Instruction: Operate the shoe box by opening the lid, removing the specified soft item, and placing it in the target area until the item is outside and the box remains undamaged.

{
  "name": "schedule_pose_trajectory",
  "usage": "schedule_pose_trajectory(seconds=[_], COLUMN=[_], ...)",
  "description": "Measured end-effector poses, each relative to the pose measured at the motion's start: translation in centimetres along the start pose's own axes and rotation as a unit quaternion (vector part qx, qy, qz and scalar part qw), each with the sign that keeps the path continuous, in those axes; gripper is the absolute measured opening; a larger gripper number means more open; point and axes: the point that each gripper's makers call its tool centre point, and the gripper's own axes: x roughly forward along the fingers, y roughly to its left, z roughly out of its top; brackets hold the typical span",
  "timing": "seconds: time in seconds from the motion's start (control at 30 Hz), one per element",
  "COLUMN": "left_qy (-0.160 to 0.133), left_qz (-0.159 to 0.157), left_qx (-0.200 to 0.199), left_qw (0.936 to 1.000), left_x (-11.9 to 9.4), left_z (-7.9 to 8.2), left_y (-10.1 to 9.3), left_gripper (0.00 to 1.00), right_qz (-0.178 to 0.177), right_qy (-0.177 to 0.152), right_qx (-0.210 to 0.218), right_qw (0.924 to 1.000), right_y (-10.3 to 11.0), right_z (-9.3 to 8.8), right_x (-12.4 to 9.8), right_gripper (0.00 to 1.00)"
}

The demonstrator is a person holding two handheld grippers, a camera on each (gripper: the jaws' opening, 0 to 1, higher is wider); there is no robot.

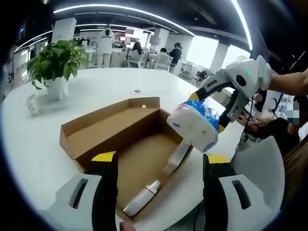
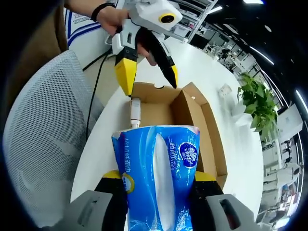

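Note:
An open cardboard shoe box (image 1: 96, 126) lies on the white table (image 1: 29, 144), its lid folded back flat. Above the box's right edge my right gripper (image 1: 207, 113) is shut on a soft blue-and-white tissue pack (image 1: 195, 126), held clear of the box. In the right gripper view the pack (image 2: 159, 154) stands between the yellow-tipped jaws of the right gripper (image 2: 159, 176). My left gripper (image 1: 160, 159) is open over the box's near end with nothing in it. It appears again as the left gripper (image 2: 149, 74), held by a hand, at the box's (image 2: 192, 110) far end.
Two white tubes (image 1: 179, 156) (image 1: 142, 199) lie inside the box; one tube (image 2: 135, 113) shows in the right gripper view. A potted plant (image 1: 55, 65) stands at the table's far left. A grey mesh chair (image 2: 43, 139) is beside the table edge. People stand and sit in the background.

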Motion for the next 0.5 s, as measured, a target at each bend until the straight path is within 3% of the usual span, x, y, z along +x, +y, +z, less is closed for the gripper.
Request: schedule_pose_trajectory(seconds=[0.5], left_qy=[-0.013], left_qz=[0.016], left_qx=[-0.007], left_qw=[0.9998], left_x=[-0.3], left_z=[1.1], left_y=[0.1], left_gripper=[0.71], right_qz=[-0.025], right_qy=[0.018], right_qx=[0.05], right_qw=[0.9983], right_y=[1.1], right_z=[-4.8], right_x=[-3.8], right_gripper=[0.47])
